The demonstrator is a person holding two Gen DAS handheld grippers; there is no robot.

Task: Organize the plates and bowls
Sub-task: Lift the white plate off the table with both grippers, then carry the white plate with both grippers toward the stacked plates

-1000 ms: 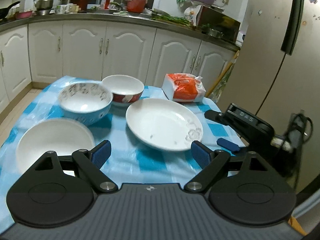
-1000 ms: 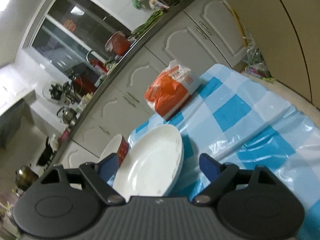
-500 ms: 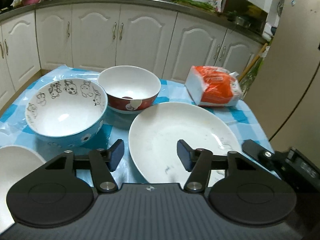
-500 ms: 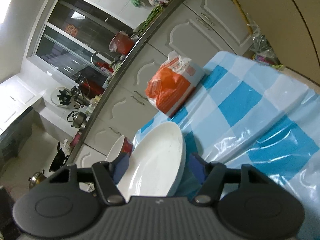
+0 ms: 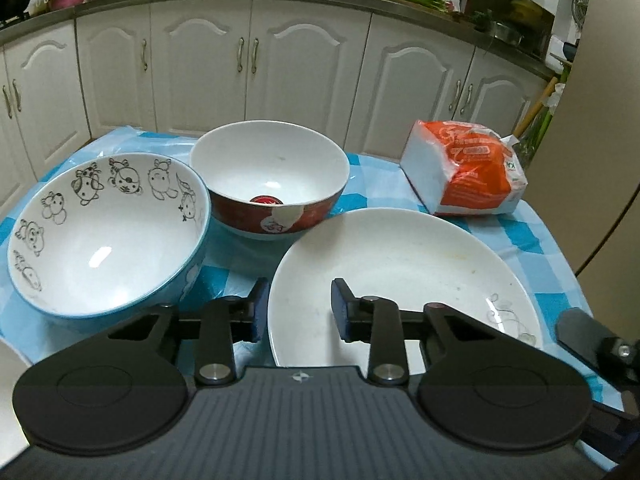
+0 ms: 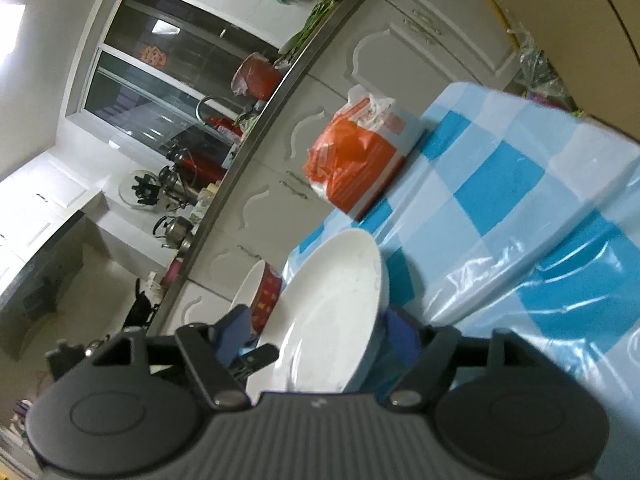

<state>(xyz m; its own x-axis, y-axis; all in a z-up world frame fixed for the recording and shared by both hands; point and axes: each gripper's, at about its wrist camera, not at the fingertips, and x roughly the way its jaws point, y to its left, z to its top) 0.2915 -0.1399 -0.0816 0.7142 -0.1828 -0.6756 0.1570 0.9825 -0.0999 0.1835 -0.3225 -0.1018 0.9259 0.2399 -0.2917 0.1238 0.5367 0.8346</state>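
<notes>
A large white plate (image 5: 400,272) lies on the blue-checked tablecloth (image 5: 380,184). My left gripper (image 5: 298,310) straddles its near left rim, one pad outside and one over the inside. The jaws are closing and the pads stand clear of the rim. In the right wrist view the same plate (image 6: 332,308) sits between the pads of my right gripper (image 6: 318,334). Those jaws are opening, and the left pad is well off the plate. A blue bowl with animal drawings (image 5: 100,240) and a red bowl (image 5: 268,172) stand just left of and behind the plate.
An orange and white packet (image 5: 468,176) lies at the table's far right corner. A second white plate (image 5: 8,364) shows at the lower left edge. White kitchen cabinets (image 5: 260,60) run behind the table, and a fridge door stands to the right.
My left gripper has come forward and down to the plate's near rim while its jaws narrowed. My right gripper kept its place; its jaws narrowed around the plate's edge, then widened again.
</notes>
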